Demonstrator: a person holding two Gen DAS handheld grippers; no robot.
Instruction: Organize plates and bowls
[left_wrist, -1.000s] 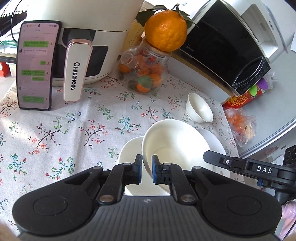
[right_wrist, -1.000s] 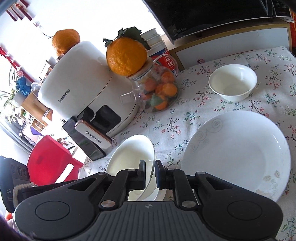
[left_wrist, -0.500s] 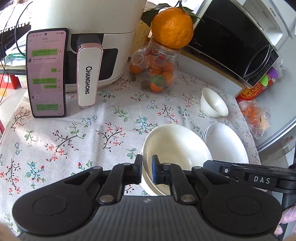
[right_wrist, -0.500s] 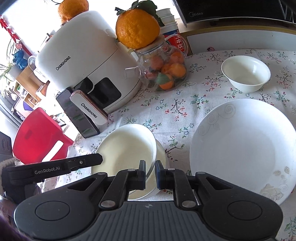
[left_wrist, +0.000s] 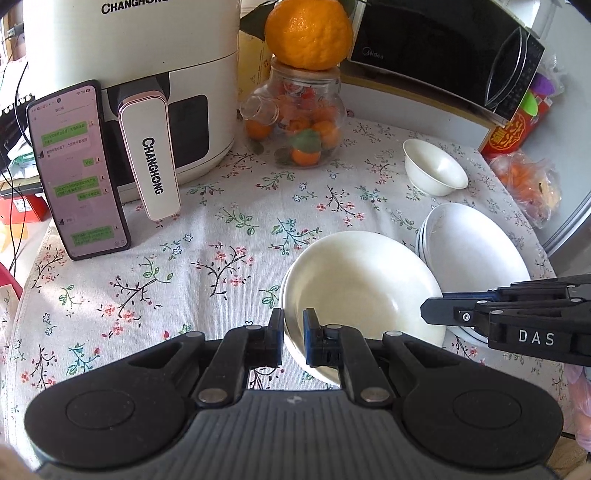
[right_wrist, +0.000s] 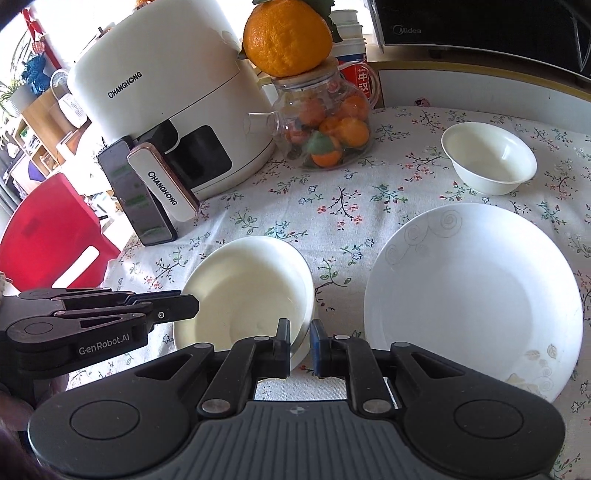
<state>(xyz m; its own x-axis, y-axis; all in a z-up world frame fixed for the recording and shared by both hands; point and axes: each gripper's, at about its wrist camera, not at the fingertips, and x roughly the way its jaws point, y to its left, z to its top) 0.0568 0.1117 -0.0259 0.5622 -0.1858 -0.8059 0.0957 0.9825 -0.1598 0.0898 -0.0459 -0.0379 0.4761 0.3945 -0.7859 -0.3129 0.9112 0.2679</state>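
Left wrist view: my left gripper (left_wrist: 293, 334) and right gripper (right_wrist: 298, 341) each pinch the empty stacked bowls' (left_wrist: 364, 291) rim. Plates (left_wrist: 476, 247) sit just beside; glass jar (left_wrist: 295, 122) holds oranges.

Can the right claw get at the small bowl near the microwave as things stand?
Probably not yet. The right claw is clamped on the rim of the stacked bowl, so it must let go first. Past that, only open tablecloth and the big plate lie before the small bowl.

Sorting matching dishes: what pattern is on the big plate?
White plate with faint grey swirls along its rim; right wrist view.
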